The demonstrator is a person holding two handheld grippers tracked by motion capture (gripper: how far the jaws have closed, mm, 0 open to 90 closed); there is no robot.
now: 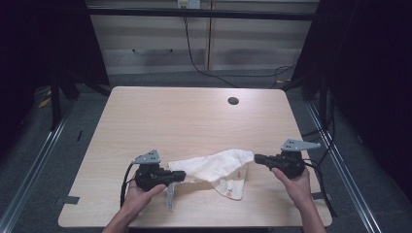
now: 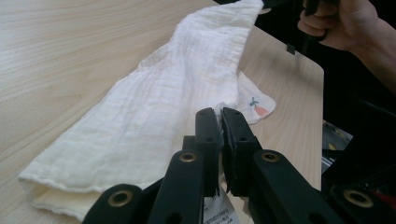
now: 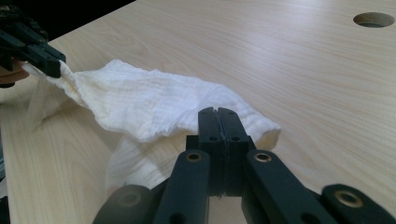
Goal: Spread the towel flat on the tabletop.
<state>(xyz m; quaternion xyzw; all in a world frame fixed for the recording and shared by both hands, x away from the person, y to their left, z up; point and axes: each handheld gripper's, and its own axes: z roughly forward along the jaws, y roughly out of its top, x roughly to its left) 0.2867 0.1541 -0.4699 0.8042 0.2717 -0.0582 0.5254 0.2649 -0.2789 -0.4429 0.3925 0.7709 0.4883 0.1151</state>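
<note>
Nearest the person, the left tongs (image 1: 180, 175) are clamped on one end of a white cloth (image 1: 214, 167), their jaws pressed together with the fabric between them in the left gripper view. A little farther along the front of the surface (image 1: 194, 116), the cloth stretches as a loose, bunched band from those jaws across to the right tongs (image 1: 258, 158), which are clamped on its other end; in the right gripper view the jaws meet tight on the fabric. The middle of the cloth sags and rests on the wood, and a lower flap with a small carrot print (image 2: 258, 107) lies flat toward the near edge. A small label (image 1: 169, 194) hangs below the left end.

The cloth looks like thin, crinkled gauze: light, limp, not fragile, and likely to fold on itself wherever it is not held. It should not slip from closed jaws, but a bunched grip will probably keep it rumpled. Corners or the hemmed edge seem the best places to hold for spreading it out.

Farther off, the bare wood runs to a round cable hole (image 1: 233, 101) near the far edge.
</note>
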